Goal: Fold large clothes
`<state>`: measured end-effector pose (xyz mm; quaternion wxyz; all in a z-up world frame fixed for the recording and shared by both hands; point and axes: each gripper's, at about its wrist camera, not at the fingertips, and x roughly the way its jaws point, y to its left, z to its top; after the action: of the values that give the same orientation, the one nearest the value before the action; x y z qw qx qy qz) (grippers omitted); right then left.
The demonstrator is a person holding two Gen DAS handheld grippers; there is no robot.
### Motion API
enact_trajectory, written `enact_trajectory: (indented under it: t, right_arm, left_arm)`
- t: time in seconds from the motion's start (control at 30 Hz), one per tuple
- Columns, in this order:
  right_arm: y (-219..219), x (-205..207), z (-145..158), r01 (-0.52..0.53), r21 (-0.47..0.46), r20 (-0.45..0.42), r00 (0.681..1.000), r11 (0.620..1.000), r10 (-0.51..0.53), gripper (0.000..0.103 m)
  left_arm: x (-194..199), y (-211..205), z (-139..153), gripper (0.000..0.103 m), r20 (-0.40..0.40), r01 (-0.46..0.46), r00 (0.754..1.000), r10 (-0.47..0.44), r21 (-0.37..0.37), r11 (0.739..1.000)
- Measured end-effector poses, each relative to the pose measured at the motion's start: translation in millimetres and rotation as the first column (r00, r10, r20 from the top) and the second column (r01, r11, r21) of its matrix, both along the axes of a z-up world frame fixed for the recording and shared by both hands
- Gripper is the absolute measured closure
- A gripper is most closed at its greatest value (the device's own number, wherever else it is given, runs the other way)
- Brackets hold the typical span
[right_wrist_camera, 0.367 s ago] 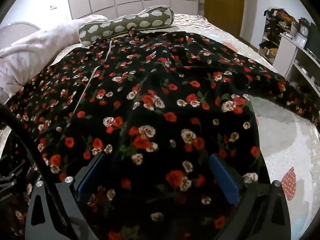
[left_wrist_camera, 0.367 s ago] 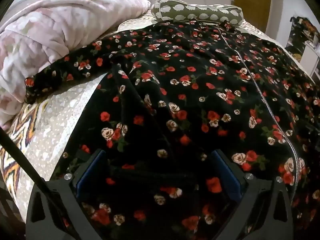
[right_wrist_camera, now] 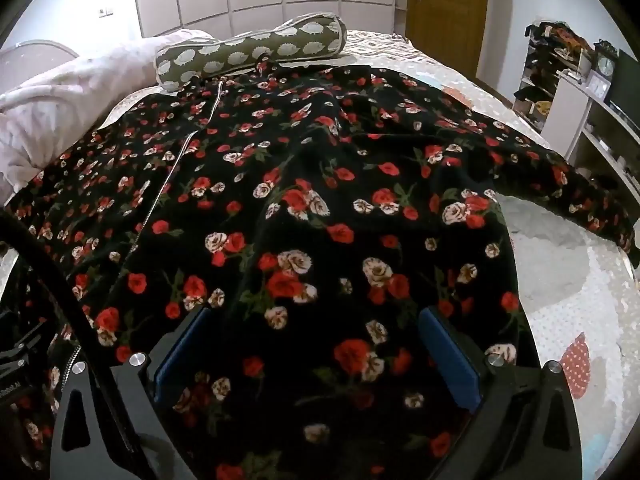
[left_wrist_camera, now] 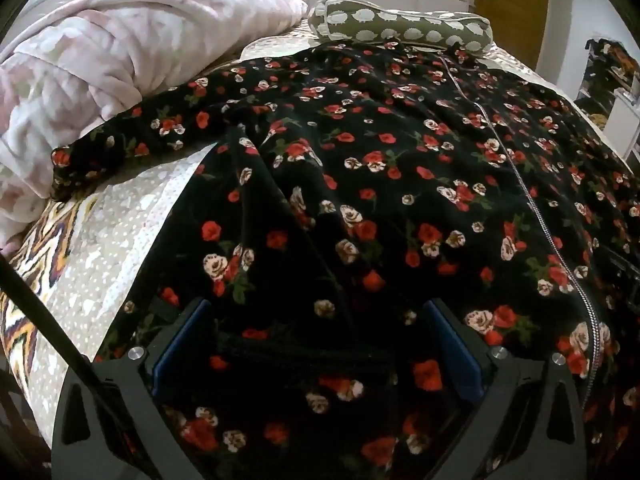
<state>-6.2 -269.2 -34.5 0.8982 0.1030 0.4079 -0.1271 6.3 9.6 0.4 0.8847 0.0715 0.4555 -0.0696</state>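
From my left wrist camera I see the left gripper point(left_wrist_camera: 316, 344) at the bottom centre of the frame, its blue-padded jaws spread as wide as they go; the black flowered garment point(left_wrist_camera: 380, 200) runs under the gap, but neither pad presses on it, so I have hold of nothing there. The garment fills the middle and right of this frame, laid flat on the bed point(left_wrist_camera: 116, 256); its zipper point(left_wrist_camera: 532, 204) runs from the upper centre down to the lower right. One sleeve point(left_wrist_camera: 132, 140) stretches out to the left of the frame, its cuff lying against the pink blanket point(left_wrist_camera: 100, 60) heaped in the upper left; a green spotted bolster point(left_wrist_camera: 400, 28) lies across the top, touching the garment's far edge.

From my right wrist camera the right gripper point(right_wrist_camera: 316, 344) sits likewise at the bottom centre, jaws fully apart, cloth between them but not clamped; I am gripping nothing. Here the garment covers the centre and left; the other sleeve point(right_wrist_camera: 560, 184) reaches to the right edge of the frame over bare bedspread; a wooden door point(right_wrist_camera: 444, 8) stands at the top, and shelves point(right_wrist_camera: 580, 92) at the upper right.
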Motion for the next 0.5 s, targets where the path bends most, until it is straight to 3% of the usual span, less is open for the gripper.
enact_trajectory:
  t: [0.5]
  right_arm:
    - [6, 5, -1, 0.006, -0.026, -0.009, 1.000, 1.000, -0.007, 0.000]
  left_arm:
    - [-9, 2, 0, 0.000, 0.031, -0.001, 1.000, 0.002, -0.008, 1.000]
